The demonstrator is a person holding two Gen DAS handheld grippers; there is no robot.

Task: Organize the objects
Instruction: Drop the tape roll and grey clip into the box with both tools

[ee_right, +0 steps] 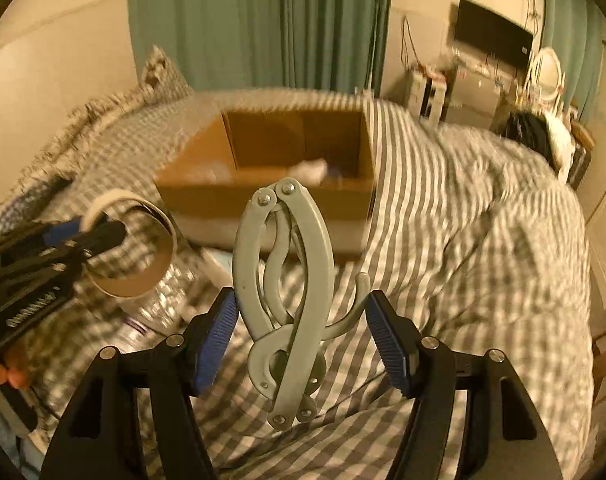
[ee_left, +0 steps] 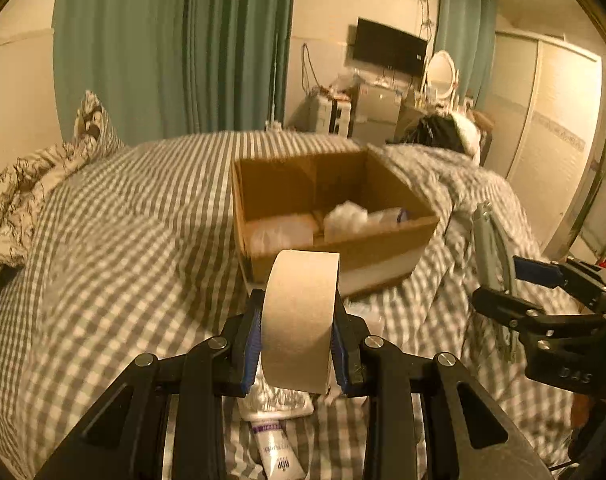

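My left gripper is shut on a roll of beige tape and holds it upright above the bed, just in front of an open cardboard box. The roll also shows in the right wrist view. My right gripper has its jaws wide apart around a grey folding hanger. The left pad touches the hanger's side; the right pad stands apart from it. The hanger also shows in the left wrist view. The box holds white wrapped items.
A white tube and a clear plastic bag lie on the grey checked bedspread under my left gripper. Pillows sit at the left. Green curtains, a wall TV and a cluttered dresser stand behind the bed.
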